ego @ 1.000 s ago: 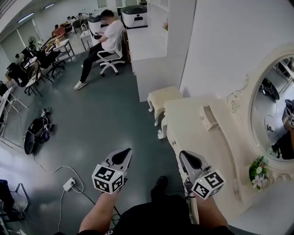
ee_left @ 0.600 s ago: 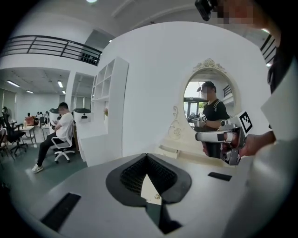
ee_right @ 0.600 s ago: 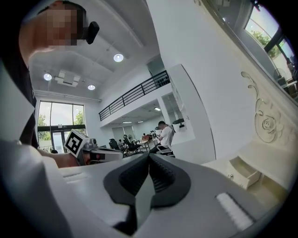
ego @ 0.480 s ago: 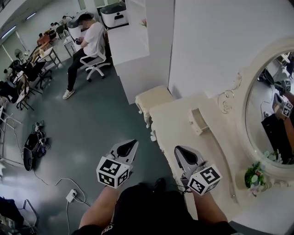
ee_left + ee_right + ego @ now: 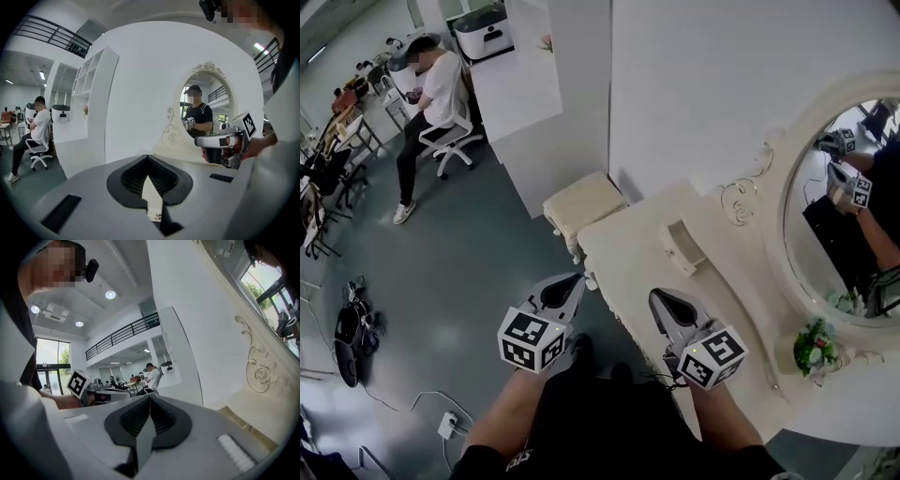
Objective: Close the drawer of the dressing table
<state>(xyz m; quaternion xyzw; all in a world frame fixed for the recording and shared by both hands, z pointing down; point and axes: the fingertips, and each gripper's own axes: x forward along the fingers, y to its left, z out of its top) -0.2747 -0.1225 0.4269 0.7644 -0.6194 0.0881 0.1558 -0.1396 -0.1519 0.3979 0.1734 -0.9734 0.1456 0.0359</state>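
The cream dressing table (image 5: 628, 253) with its oval mirror (image 5: 839, 197) stands at the right of the head view. A small cream drawer (image 5: 680, 246) juts out from the raised back part onto the tabletop. My left gripper (image 5: 574, 284) is shut and empty, hanging just off the table's left corner. My right gripper (image 5: 659, 300) is shut and empty over the table's front edge, short of the drawer. In the left gripper view the shut jaws (image 5: 148, 157) point at the mirror (image 5: 206, 108), with the right gripper (image 5: 225, 140) beside them. The right gripper view shows its shut jaws (image 5: 150, 398) and the left gripper (image 5: 101, 393).
A cream stool (image 5: 581, 204) stands beside the table against a white partition (image 5: 572, 84). A small flower pot (image 5: 816, 345) sits on the table under the mirror. A person sits on an office chair (image 5: 431, 89) far back. Cables and a power strip (image 5: 448, 427) lie on the floor.
The view has swung so the dressing table sits further left and nearer both grippers. The left gripper has come up to the table's corner. Both stay shut.
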